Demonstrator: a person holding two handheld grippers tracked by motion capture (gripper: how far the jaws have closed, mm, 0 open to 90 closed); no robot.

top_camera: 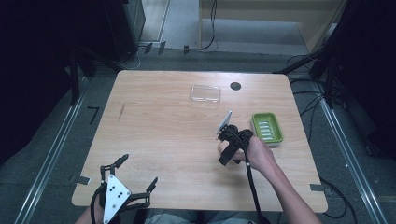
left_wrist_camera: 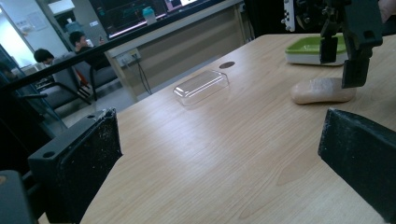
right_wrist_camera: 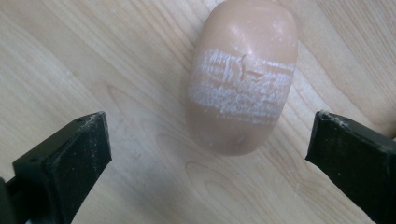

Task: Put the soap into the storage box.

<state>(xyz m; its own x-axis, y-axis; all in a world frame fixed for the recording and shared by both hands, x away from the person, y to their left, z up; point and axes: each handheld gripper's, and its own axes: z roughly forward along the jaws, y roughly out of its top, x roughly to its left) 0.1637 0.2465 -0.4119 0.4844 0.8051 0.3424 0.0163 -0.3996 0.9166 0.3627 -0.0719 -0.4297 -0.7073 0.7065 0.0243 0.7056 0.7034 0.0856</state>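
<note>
A tan oval bar of soap with a scuffed white band lies flat on the wooden table. My right gripper hangs open just above it. Its two black jaws stand either side of the soap's near end without touching it, seen in the right gripper view. From the left gripper view the soap lies in front of a green soap dish, with the right gripper over it. My left gripper is open and holds nothing near the table's front left edge.
The green soap dish sits just right of the right gripper. A clear plastic lid lies farther back at mid table, near a dark round hole. In the left gripper view, people sit at desks beyond the table.
</note>
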